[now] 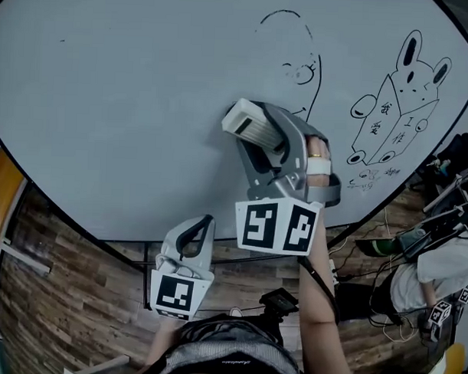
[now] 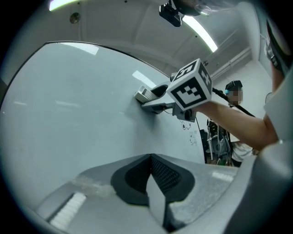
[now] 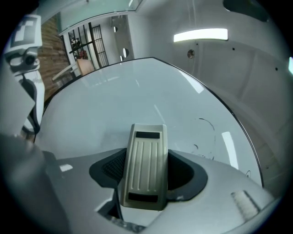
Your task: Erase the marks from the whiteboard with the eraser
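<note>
Ribbed beige eraser [image 1: 250,123] against the whiteboard [image 1: 130,102], black marks [image 1: 301,72] nearby.

Broad bare whiteboard [image 1: 107,101] left of the eraser [image 1: 248,123], drawings [image 1: 394,111] close on its right.

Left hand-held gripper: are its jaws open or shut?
Shut. In its own view, the left hand-held gripper has its dark pads pressed together, with nothing between them.
</note>
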`<action>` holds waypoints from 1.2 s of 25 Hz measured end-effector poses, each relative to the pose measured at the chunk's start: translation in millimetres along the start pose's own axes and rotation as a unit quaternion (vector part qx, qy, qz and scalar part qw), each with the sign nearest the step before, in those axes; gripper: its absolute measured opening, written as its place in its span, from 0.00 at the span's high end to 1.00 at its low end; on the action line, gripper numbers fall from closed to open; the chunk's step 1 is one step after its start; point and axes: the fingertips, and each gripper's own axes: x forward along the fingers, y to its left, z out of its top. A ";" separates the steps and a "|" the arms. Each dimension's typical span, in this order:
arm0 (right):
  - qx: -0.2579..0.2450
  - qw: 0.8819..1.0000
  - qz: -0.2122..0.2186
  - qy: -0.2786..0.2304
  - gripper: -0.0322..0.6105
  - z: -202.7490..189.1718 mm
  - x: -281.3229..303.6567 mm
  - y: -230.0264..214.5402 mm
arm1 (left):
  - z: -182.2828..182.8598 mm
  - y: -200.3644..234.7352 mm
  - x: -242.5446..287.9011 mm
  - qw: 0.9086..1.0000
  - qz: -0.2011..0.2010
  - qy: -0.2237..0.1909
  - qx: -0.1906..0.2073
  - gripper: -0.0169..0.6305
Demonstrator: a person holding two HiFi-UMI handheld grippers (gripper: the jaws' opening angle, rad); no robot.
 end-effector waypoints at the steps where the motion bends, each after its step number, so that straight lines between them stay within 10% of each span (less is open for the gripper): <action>1: 0.011 1.000 -0.009 -0.006 0.54 2.5 0.2 -13.5 | 1.7 -0.5 0.4 1.000 0.000 0.001 -0.001 0.97; 13: 0.117 0.991 -0.049 -0.046 0.54 60.2 18.6 -160.4 | 41.9 26.0 1.1 0.999 0.032 -0.016 0.009 0.97; 30: 0.222 0.974 -0.043 -0.010 0.54 -79.0 -23.6 -3.1 | -15.5 -34.3 6.3 1.000 -0.015 0.013 -0.013 0.97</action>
